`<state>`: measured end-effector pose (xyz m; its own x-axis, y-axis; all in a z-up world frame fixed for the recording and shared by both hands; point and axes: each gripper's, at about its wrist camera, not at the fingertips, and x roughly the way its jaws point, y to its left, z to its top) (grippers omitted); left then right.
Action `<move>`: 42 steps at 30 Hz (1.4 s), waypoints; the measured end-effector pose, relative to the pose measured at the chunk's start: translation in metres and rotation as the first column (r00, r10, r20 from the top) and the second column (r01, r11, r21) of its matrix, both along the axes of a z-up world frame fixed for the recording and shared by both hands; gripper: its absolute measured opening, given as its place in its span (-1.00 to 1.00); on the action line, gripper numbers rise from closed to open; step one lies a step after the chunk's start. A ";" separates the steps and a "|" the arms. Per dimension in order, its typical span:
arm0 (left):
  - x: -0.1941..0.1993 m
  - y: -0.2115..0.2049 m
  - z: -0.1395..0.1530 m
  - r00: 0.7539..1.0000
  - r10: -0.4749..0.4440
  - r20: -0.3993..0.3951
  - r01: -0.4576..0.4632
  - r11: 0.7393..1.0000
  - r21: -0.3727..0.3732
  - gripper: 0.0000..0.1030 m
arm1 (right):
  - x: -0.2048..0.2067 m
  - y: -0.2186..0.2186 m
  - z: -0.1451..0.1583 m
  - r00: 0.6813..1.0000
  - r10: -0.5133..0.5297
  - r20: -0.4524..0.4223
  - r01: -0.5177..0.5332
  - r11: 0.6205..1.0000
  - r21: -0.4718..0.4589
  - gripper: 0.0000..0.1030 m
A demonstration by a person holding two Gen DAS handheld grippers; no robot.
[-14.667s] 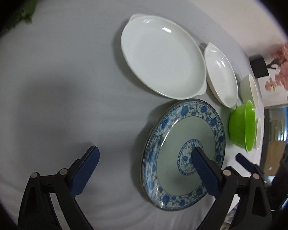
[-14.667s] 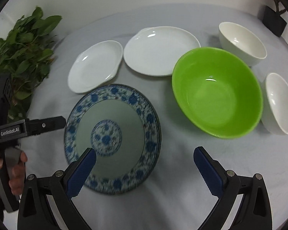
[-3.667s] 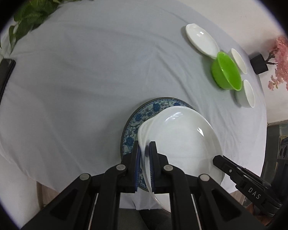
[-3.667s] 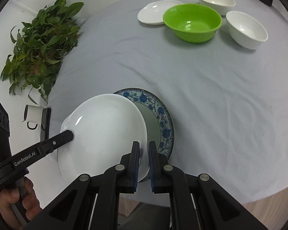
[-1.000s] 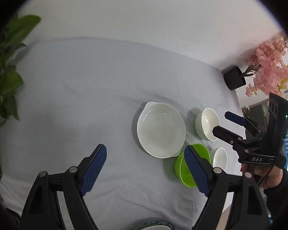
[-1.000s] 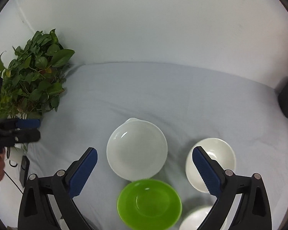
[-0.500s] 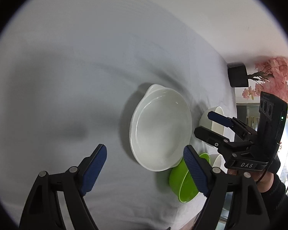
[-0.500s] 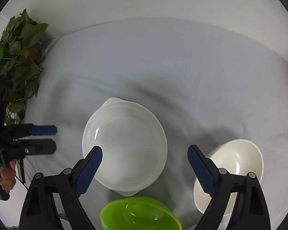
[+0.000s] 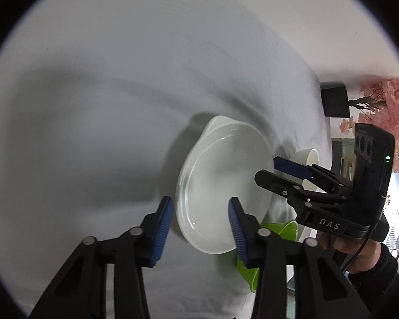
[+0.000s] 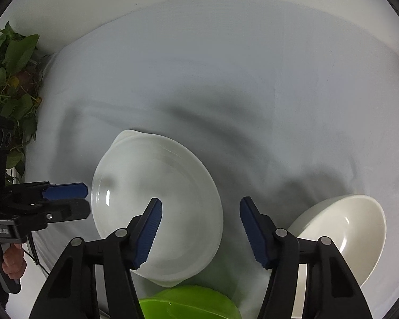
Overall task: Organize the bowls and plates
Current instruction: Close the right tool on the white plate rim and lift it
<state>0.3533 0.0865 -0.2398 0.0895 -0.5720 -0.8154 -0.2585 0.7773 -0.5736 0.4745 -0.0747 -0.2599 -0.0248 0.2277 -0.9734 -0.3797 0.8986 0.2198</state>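
My left gripper straddles the near rim of the white eared plate, fingers closing but not yet pressing it. My right gripper straddles the plate's opposite rim, fingers closing too, pads clear of it. The plate lies on the grey-clothed worktop, just beside the green bowl and a white bowl.

I can read "DAS" in white letters on the black body of the right gripper, seen from the left wrist view; on the left gripper in the right wrist view, I read only a cut-off "Robot.AI" at the left edge; no other text is readable.
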 end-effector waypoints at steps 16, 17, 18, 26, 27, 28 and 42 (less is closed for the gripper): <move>-0.006 0.005 -0.027 0.997 0.025 -0.068 -0.026 0.999 -0.020 -0.70 | 0.014 0.008 -0.017 1.000 0.012 0.017 -0.011 0.997 -0.071 -0.75; -0.006 0.005 -0.027 0.997 0.028 -0.068 -0.029 0.999 -0.019 -0.71 | 0.015 0.009 -0.017 1.000 0.009 0.016 -0.008 0.998 -0.068 -0.75; -0.006 0.005 -0.027 0.997 0.030 -0.070 -0.032 0.999 -0.019 -0.73 | 0.016 0.009 -0.017 1.000 0.008 0.015 -0.007 0.998 -0.067 -0.75; -0.008 0.006 -0.023 0.997 0.035 -0.066 -0.033 0.999 0.028 -0.90 | 0.017 0.010 -0.014 1.000 -0.015 0.023 0.017 0.997 -0.078 -0.74; -0.007 0.005 -0.021 0.997 0.032 -0.067 -0.029 0.999 0.042 -0.90 | 0.004 0.013 -0.016 1.000 -0.021 0.020 0.022 0.997 -0.077 -0.75; -0.007 0.006 -0.020 0.997 0.035 -0.069 -0.031 0.998 0.059 -0.90 | 0.003 0.013 -0.015 1.000 -0.021 0.015 0.022 0.997 -0.077 -0.76; -0.021 0.027 0.063 0.999 0.030 0.016 -0.033 0.985 0.172 -0.88 | -0.034 0.012 0.061 0.988 -0.081 0.129 0.081 0.997 0.005 -0.90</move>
